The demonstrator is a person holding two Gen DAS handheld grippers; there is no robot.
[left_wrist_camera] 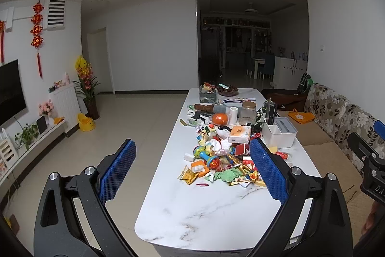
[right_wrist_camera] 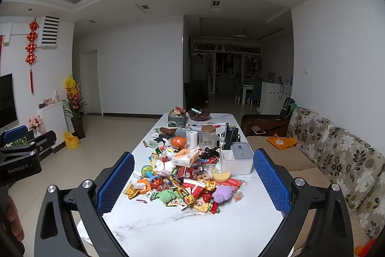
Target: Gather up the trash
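A pile of trash and small toys (left_wrist_camera: 221,160) lies on a long white marble table (left_wrist_camera: 204,213): wrappers, a green cloth, a tissue pack (left_wrist_camera: 239,134), a toy rattle. It also shows in the right wrist view (right_wrist_camera: 185,180), on the same table (right_wrist_camera: 192,228). My left gripper (left_wrist_camera: 192,172) is open and empty, held above the table's near end, short of the pile. My right gripper (right_wrist_camera: 192,182) is open and empty, also above the near end. Each gripper shows at the edge of the other's view.
A white organiser box (right_wrist_camera: 237,158), a glass jar (right_wrist_camera: 208,136), a paper roll (right_wrist_camera: 193,138) and a bowl (right_wrist_camera: 199,114) stand further back. A floral sofa (right_wrist_camera: 336,160) runs along the right. Tiled floor (left_wrist_camera: 120,127) lies on the left, with a TV shelf (left_wrist_camera: 36,136).
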